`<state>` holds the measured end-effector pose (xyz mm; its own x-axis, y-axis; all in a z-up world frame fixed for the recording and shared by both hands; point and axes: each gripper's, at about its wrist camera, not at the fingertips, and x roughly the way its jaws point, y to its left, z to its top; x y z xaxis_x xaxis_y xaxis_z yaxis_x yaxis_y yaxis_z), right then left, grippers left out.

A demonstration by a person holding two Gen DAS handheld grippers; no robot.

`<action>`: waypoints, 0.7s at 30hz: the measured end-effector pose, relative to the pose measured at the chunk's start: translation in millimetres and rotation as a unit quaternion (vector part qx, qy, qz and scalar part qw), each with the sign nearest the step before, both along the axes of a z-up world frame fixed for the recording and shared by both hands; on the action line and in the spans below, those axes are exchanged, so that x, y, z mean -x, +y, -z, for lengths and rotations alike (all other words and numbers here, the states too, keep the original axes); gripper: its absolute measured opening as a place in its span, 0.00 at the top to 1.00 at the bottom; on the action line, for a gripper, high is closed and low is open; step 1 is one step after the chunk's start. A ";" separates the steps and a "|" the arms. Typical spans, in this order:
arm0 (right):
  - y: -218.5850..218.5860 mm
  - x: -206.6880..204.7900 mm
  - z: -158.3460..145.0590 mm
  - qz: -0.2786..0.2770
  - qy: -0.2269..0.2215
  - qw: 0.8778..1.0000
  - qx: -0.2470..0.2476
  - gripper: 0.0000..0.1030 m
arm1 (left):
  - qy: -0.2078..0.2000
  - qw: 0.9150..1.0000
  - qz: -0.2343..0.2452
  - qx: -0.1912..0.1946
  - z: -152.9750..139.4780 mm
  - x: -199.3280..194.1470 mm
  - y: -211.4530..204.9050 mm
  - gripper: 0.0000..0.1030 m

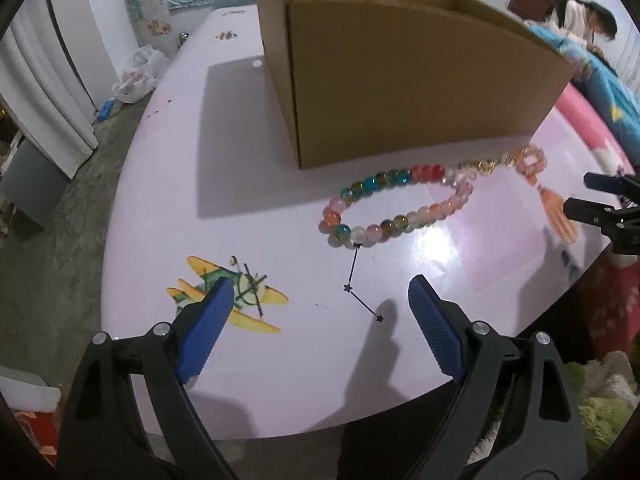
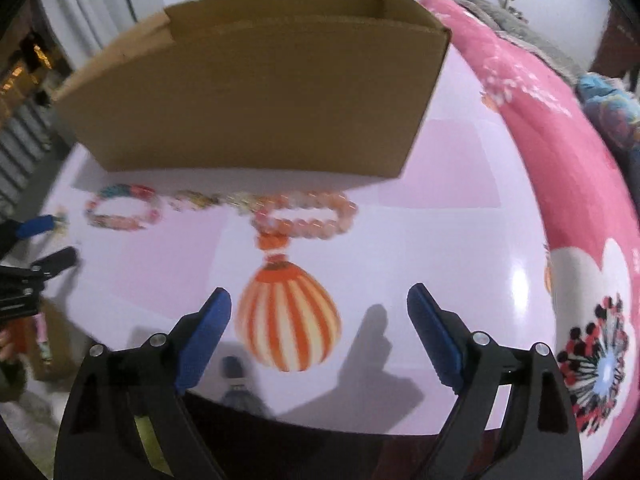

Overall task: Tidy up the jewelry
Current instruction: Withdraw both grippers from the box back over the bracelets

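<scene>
Left tongs [image 1: 320, 300]: nearest the lens, blue pads spread wide with nothing between them, tilted down over the lilac worktop [image 1: 240, 380] beside a printed aeroplane sticker [image 1: 228, 294].

Right tongs [image 2: 319, 312]: also wide apart and empty, poised above a printed orange-striped balloon motif [image 2: 288, 320] on the worktop.

Multicoloured bracelet [image 1: 394, 208]: lies flat as a closed loop just ahead of the left tongs, near the front corner of the cardboard box [image 1: 400, 88]; not touched.

Orange bead bracelet [image 2: 306, 216]: lies in front of the box wall, directly ahead of the right tongs; blurred in the right wrist view, so bead detail is unclear.

Third piece: a pale string of beads [image 1: 478, 167] lies between the two loops; whether it joins either one cannot be told.

Box: open-topped and upright at the back of the worktop; its contents are hidden.

Step in hand, as judged: each tool appears to be lining up on its own bracelet for a pickup into the box.

Doing it well: bring one pad inside the loop and one outside, close across a single strand of beads, and lift straight up so the round beads do not roll away.

Risk: the neighbouring string may drag along.
</scene>
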<state>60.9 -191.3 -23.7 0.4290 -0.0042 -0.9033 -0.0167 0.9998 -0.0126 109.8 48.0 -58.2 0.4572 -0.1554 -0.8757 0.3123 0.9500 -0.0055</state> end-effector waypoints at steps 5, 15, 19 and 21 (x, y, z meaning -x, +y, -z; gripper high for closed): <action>-4.7 -3.0 13.3 0.015 0.009 1.000 0.003 0.15 | 0.006 1.000 -0.011 -0.012 9.7 -0.6 -3.8 0.12; -3.8 2.6 16.4 0.025 -0.006 1.000 0.008 0.07 | 0.003 1.000 -0.019 -0.005 8.3 0.4 -6.0 0.07; -4.1 5.6 16.6 0.030 -0.008 1.000 0.004 0.06 | 0.005 1.000 -0.019 -0.006 9.2 0.2 -5.5 0.07; -5.9 4.4 17.1 0.031 -0.009 0.999 0.002 0.06 | 0.013 1.000 -0.017 -0.009 9.2 -2.2 -5.6 0.07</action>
